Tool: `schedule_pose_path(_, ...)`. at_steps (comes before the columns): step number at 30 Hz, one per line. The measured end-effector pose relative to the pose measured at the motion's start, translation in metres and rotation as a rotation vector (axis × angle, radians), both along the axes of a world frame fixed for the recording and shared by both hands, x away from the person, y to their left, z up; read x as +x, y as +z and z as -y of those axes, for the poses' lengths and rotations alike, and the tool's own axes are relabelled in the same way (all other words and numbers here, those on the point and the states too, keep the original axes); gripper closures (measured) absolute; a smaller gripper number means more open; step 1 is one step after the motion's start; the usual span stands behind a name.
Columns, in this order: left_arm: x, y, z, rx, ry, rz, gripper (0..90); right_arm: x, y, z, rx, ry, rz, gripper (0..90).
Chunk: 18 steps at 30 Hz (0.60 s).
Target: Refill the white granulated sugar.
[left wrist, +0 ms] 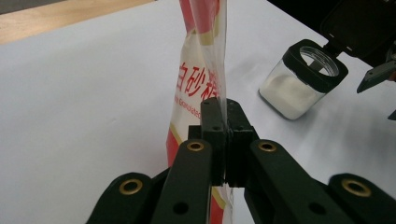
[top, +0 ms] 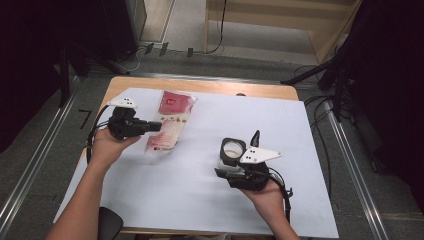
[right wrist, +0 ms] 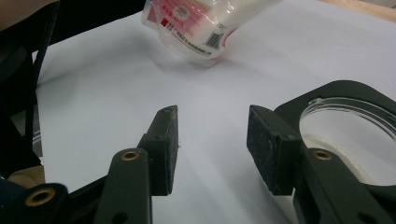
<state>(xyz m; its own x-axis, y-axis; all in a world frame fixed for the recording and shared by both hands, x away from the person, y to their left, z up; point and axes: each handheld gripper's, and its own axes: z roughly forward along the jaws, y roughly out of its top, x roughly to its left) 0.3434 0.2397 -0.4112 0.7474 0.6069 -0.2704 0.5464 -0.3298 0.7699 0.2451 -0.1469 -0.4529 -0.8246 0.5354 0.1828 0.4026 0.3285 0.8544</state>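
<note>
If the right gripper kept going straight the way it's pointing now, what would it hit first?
Probably the sugar bag: ahead of the open right gripper lies bare white paper, then the bag. The jar sits just beside the right finger, so it may brush that; depth is unclear.

Around the work — table, floor, cables

A white sheet point(top: 200, 185) covers the wooden table point(top: 200, 86); beyond it, grey floor point(top: 215, 62) with black cables point(top: 320, 107), metal rails point(top: 350, 170) either side — and pale wooden furniture point(top: 280, 15) at the back.
</note>
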Motion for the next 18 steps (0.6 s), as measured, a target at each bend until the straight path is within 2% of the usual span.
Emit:
schedule_pose_path(5,-0.006,-0.002,-0.007,0.003,0.001,-0.001,90.0,0.0,0.001,0.002,-0.003,-0.006,0.002,54.2)
schedule_pose_path(13,-0.018,-0.005,-0.014,0.02,-0.029,0.001,90.0,-0.001,0.001,0.004,-0.008,-0.015,0.008,54.2)
schedule_pose_path(17,-0.024,-0.007,-0.02,0.023,-0.043,-0.011,89.4,0.0,0.001,0.004,-0.009,-0.016,0.005,54.1)
schedule_pose_path(18,-0.025,-0.007,-0.02,0.033,-0.044,0.0,89.3,0.0,0.001,0.004,-0.01,-0.016,0.006,54.0)
